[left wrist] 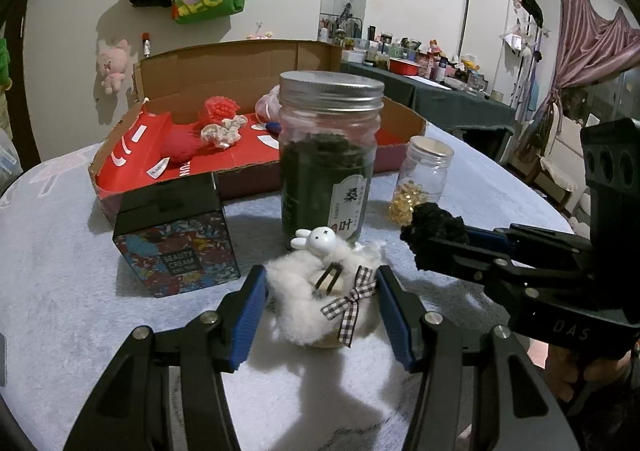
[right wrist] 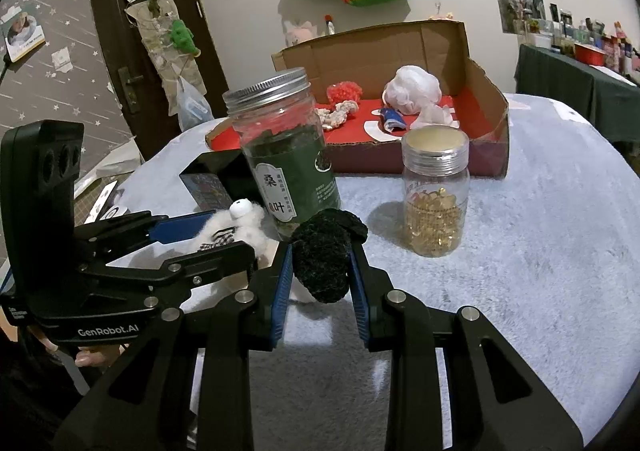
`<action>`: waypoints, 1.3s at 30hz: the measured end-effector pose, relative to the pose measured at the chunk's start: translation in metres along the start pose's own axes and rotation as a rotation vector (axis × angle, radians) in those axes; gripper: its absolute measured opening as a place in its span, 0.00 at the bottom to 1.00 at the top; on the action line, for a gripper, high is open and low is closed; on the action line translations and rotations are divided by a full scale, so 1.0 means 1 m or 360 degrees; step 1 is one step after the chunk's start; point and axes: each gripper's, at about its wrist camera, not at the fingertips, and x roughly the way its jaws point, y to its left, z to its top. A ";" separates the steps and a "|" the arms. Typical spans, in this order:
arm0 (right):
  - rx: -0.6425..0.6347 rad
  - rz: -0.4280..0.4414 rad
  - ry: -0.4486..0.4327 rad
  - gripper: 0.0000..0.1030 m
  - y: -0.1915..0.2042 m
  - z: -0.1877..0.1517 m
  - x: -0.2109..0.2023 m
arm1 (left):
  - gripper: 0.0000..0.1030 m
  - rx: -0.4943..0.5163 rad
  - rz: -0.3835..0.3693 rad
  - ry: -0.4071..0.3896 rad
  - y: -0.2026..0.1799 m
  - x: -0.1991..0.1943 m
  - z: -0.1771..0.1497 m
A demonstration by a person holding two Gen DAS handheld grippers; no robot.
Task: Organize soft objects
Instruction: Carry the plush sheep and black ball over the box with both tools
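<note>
left gripper (left wrist: pixel 322 293): my jaws clamp the white fluffy bunny scrunchie (left wrist: pixel 320 291), on the grey tablecloth (left wrist: pixel 80 251)
right gripper (right wrist: pixel 320 263): narrow, pinching the black scrunchie (right wrist: pixel 322 255)
cardboard box (left wrist: pixel 240 63): behind the tea jar (left wrist: pixel 326 155)

both wrist views look down close, sharing the green jar (left wrist: pixel 326 155).

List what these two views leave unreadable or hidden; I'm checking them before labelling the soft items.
- Left wrist view: the white plush rabbit's underside, hidden by its own fluff.
- Right wrist view: most of that rabbit, behind the left hand-held gripper.
- Right wrist view: the patterned box, blocked by the green-leaf jar.
- Both views: the jar label's small print, too small.
- Right wrist view: the black fuzzy item's shape, too dark.
</note>
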 end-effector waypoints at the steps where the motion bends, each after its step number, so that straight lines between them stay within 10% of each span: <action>1: 0.0000 -0.0002 0.0001 0.26 0.000 0.000 0.000 | 0.56 0.0000 0.0000 0.0000 0.000 0.000 0.000; 39: 0.0103 -0.0149 0.0085 0.26 -0.092 0.002 -0.021 | 0.56 -0.0092 0.0204 0.0017 0.135 -0.028 -0.004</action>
